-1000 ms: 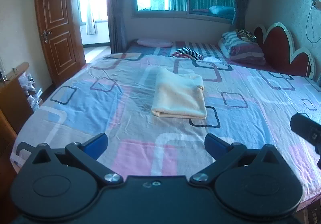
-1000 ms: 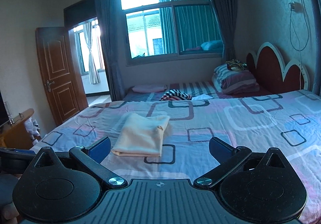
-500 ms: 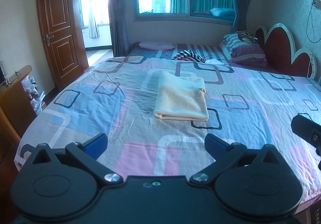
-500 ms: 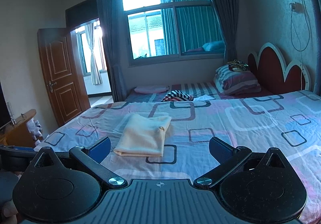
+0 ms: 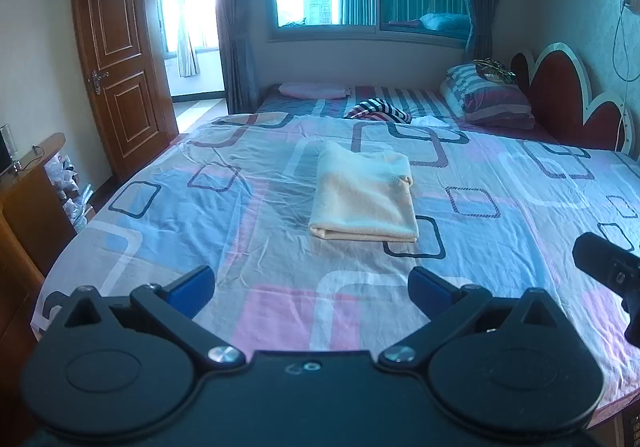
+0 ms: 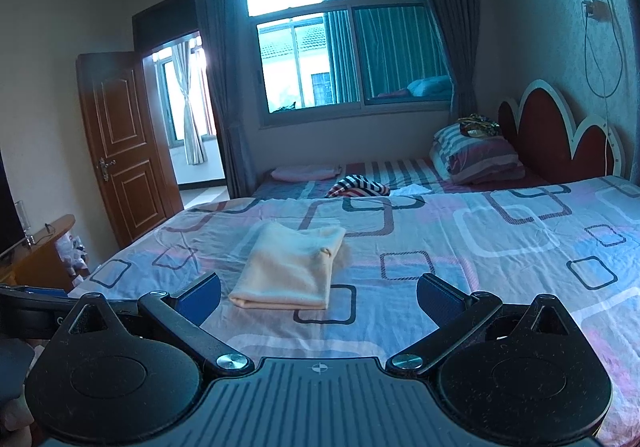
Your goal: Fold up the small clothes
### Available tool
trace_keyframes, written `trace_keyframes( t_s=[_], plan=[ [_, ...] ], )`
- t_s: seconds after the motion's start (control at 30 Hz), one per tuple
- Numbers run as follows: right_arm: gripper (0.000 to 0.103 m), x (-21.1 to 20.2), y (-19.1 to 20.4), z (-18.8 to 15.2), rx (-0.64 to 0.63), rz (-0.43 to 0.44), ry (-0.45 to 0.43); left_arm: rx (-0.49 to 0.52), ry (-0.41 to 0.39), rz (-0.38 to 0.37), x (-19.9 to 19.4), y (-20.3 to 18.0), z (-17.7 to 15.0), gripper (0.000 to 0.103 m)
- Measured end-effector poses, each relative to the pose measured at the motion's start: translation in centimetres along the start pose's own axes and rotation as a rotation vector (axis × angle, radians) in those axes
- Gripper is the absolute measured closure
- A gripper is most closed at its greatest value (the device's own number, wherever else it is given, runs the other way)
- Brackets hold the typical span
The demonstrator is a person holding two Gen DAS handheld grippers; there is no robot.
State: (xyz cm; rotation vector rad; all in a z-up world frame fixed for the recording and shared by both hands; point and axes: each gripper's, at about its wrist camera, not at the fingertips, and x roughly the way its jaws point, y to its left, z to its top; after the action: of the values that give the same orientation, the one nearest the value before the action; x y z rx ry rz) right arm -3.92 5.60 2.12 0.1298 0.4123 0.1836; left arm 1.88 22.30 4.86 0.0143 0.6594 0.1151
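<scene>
Left hand-held gripper (image 5: 311, 281): jaws spread wide with nothing between them, held above the near edge of the bed, its blue fingertips (image 5: 192, 281) apart over the sheet.
Right hand-held gripper (image 6: 318, 293): jaws likewise spread wide and empty, raised over the near part of the bed; in the left wrist view its black body (image 5: 608, 267) showed at the far right edge.
Folded garment (image 5: 364, 199): a cream-coloured piece, folded into a flat rectangle, lay on the bed ahead of both hand-held grippers and well clear of their fingertips; dead ahead of the left one, ahead and a little left of centre for the right one (image 6: 290, 271). Its folded edge faced the hand-held grippers.
Bed sheet (image 5: 240, 215): pale blue and pink with dark rounded squares, lightly wrinkled, beneath the garment.
Striped cloth (image 5: 380, 109): dark and white stripes, bunched up, far beyond the folded garment near the far side of the bed.
Pillows (image 5: 490, 99): stacked ahead and to the right, against the red headboard (image 5: 560, 95).
Door (image 5: 120, 59): brown wood, standing open ahead and to the left.
Window (image 6: 348, 59): straight ahead on the far wall, curtains at its sides.
</scene>
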Motion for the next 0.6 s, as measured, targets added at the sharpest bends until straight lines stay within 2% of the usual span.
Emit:
trace_keyframes(
  t_s=[0.6],
  plan=[
    [0.000,0.40,-0.36,0.27,0.000,0.008,0.015,0.003,0.013,-0.002,0.68,-0.72,0.42,0.001]
  ],
)
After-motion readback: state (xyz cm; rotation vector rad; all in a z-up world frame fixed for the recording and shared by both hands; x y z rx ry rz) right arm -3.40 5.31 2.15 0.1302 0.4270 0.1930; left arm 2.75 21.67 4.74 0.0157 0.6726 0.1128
